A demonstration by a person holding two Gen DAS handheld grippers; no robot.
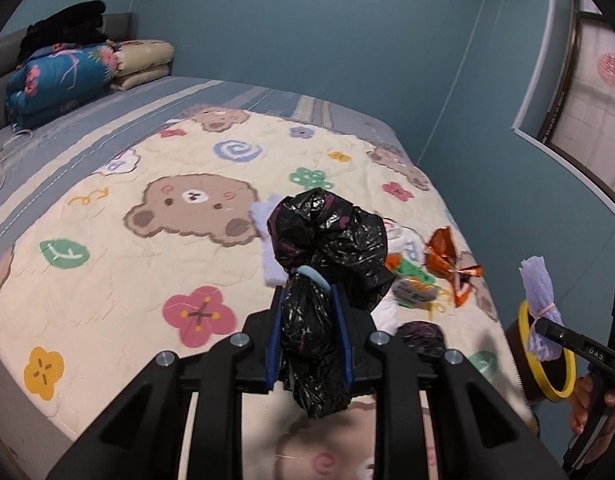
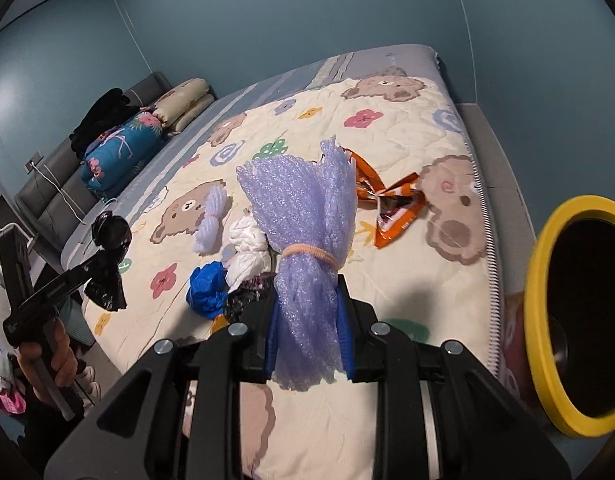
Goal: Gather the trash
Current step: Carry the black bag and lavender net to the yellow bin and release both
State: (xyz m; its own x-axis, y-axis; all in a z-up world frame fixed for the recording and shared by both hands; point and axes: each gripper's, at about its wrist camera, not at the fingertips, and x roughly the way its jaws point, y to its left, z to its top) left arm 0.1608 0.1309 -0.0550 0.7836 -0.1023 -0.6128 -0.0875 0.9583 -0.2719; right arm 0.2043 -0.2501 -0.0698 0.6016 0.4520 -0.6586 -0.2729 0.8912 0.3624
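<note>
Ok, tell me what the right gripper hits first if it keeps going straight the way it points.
Probably the orange wrapper on the quilt. The right gripper, shut on the purple foam bundle, points down at the bed; depth is unclear.

Crumpled black bag [image 1: 327, 240] and banded purple foam net [image 2: 303, 220] held aloft.

Little can be read. In the left wrist view, small raised letters "DAS" stand on the black plastic arm of the right gripper [image 1: 547, 330], at about four o'clock. On the cream quilted bear-print bedcover [image 1: 107, 216], a green leaf patch [image 1: 64, 254] at nine o'clock bears a white "F". The print on the orange foil snack wrapper [image 2: 391, 204] is too small to read.
</note>
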